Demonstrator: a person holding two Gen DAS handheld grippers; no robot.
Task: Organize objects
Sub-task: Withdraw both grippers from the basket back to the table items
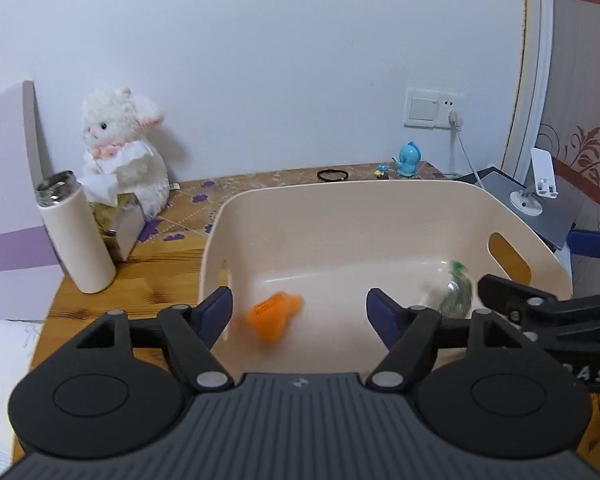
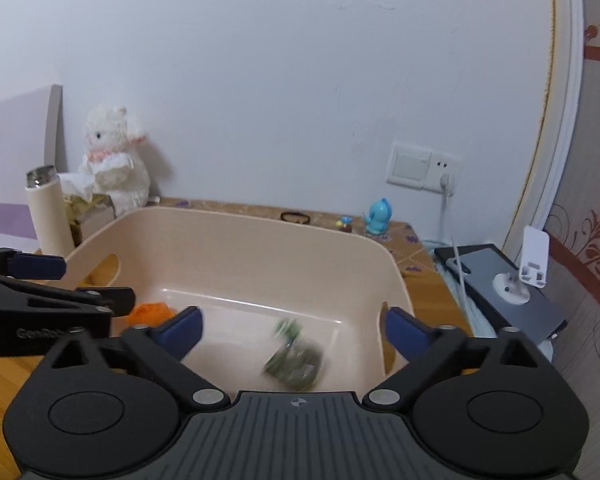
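Note:
A cream plastic bin stands on the wooden table. A blurred orange object is in the bin's left part. A blurred green clear packet is in its right part. My left gripper is open and empty over the bin's near rim, with the orange object between its fingers in view. My right gripper is open and empty above the green packet. Each gripper shows at the edge of the other's view.
A white tumbler, a tissue box and a white plush rabbit stand left of the bin. A hair tie, a blue figurine, a tablet and a phone stand lie behind and right.

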